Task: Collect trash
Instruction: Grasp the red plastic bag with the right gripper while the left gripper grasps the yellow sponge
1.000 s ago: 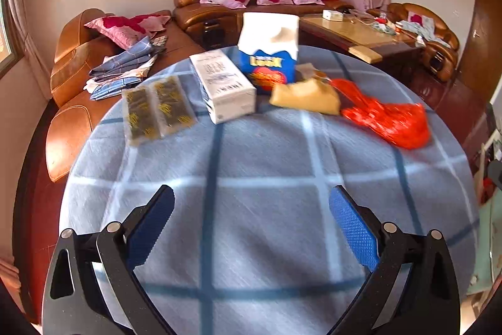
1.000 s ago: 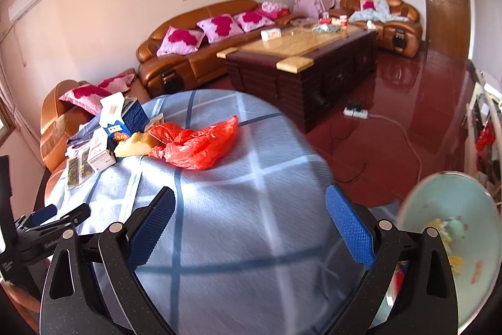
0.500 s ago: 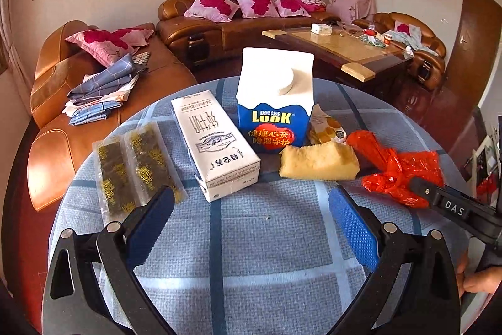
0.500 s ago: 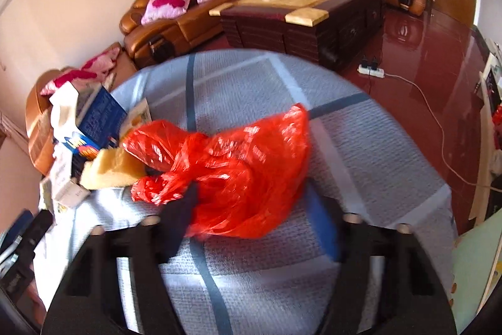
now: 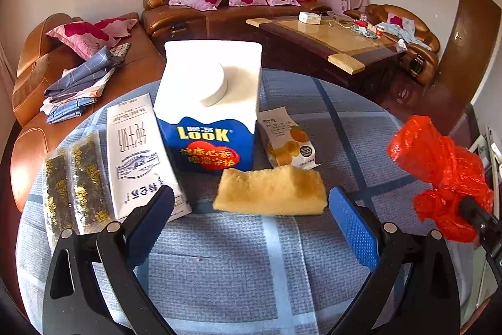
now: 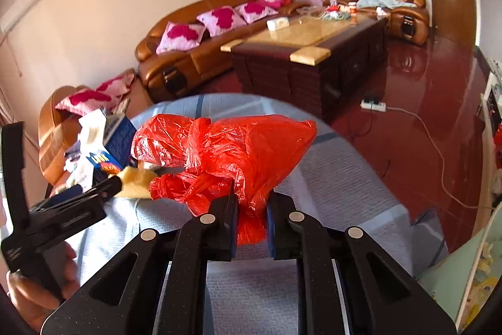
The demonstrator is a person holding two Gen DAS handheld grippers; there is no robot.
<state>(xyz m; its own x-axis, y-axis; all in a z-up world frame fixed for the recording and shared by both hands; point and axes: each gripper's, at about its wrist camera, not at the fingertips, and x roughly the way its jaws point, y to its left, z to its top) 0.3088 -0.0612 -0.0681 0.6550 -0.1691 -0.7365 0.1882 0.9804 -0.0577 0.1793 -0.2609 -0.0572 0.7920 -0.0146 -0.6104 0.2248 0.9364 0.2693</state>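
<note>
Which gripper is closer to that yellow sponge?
Left. The left gripper has the yellow sponge just ahead between its open fingers; the right gripper, off to the side, pinches the red bag.

The right gripper [image 6: 251,217] has just closed its jaws, and its blue pads pinch a fold of the red bag [image 6: 232,153] between them. It points forward and downward over the counter [image 6: 339,187], with the bag bunched up ahead of its tips. In the left wrist view only its black tip shows, at the right edge and buried in the bag.

The left gripper [image 5: 251,211] has its jaws spread wide, nothing between the pads, tilted down toward the counter. In the right wrist view it reaches in from the left edge, and a hand [image 6: 37,294] wraps its black handle at the lower left corner.
</note>
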